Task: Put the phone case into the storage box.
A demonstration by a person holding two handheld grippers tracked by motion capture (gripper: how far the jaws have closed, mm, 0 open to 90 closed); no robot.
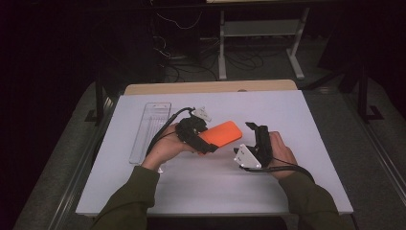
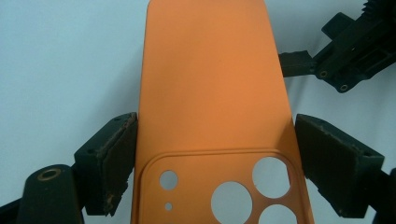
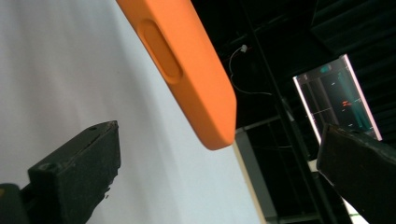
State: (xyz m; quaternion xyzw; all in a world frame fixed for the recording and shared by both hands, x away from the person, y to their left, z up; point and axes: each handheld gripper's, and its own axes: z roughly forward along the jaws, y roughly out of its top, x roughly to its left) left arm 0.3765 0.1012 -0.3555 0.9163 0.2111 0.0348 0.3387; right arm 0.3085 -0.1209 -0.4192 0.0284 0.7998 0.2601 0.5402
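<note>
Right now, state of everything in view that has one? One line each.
orange phone case: held at its camera-cutout end, lifted off the table, back face showing in the left gripper view.
left gripper: shut on the case's long edges.
right gripper: open, holding nothing, beside the case's free end.
clear plastic tray: lying flat on the table, looks empty.
</note>
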